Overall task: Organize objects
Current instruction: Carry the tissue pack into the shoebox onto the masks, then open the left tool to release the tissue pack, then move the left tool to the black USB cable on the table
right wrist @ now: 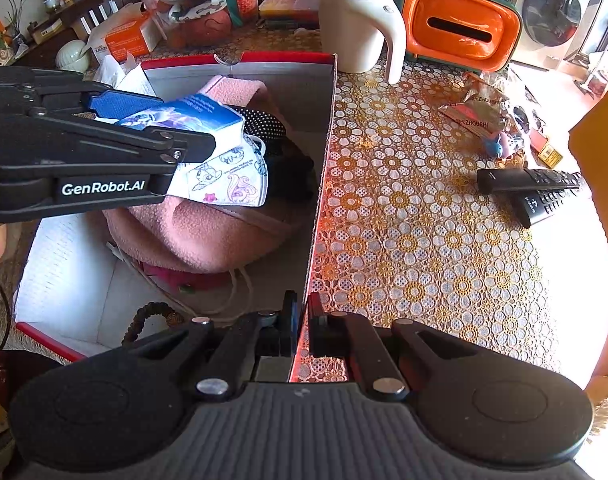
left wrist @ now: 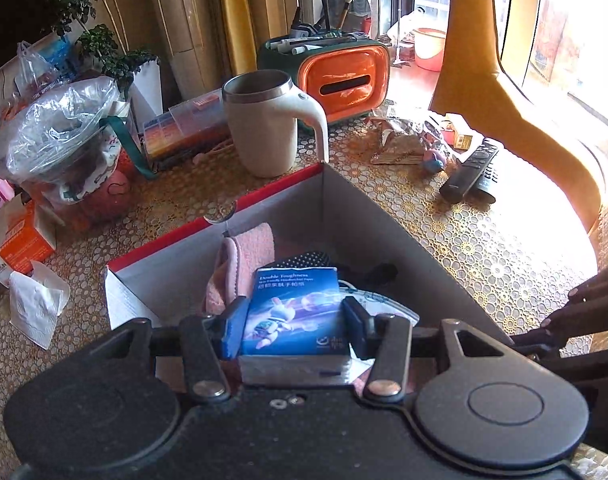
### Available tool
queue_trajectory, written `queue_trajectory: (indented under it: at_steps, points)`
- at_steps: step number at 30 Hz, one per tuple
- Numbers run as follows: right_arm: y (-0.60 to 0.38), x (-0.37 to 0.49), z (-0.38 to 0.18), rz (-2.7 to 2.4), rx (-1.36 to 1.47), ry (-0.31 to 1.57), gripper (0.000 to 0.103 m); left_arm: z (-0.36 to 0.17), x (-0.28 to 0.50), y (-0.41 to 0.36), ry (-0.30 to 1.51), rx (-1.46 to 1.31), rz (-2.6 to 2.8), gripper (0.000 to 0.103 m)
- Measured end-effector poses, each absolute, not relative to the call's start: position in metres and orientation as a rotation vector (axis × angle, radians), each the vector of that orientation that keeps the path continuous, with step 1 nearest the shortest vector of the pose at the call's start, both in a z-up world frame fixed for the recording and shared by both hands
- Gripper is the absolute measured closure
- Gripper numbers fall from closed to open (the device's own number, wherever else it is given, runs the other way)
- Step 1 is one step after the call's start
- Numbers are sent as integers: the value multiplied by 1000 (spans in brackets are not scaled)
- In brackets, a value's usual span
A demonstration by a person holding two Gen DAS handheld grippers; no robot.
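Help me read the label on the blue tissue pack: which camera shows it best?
The left wrist view: the blue tissue pack faces the camera squarely between the left tool fingers, print visible. The right wrist view shows the pack only slantwise, partly hidden behind that tool, above the box.

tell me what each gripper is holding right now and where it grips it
The left gripper holds the blue tissue pack by its two long sides, above the box. The right gripper is shut on the box's wall, at its top edge.

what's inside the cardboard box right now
The box holds a pink cloth, a cartoon mask and a white cord. Whatever lies under the cloth is hidden.
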State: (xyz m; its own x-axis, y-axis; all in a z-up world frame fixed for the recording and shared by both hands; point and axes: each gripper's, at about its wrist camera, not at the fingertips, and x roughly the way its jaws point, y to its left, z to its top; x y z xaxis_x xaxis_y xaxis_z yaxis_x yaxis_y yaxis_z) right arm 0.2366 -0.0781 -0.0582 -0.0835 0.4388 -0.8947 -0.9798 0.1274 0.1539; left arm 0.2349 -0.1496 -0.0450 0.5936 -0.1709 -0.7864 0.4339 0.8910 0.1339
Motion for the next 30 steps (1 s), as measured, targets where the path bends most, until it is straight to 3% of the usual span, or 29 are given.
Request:
queue_trajectory:
  at_steps: [7,9,12,30]
  points:
    - [-79,239,-58,1361,-693,1039,98,-50,238,-148,880,314,-356,52]
    - [-79,239,-58,1361,-694,1037,98,-49,237,-146,875,308,-355,47]
    - [-79,239,-59,1357,-693,1037,98,-42,232,-138,845,287,-358,28]
    - [-77,234,-58,1329,-702,1038,99,18,195,-40,753,182,-277,8]
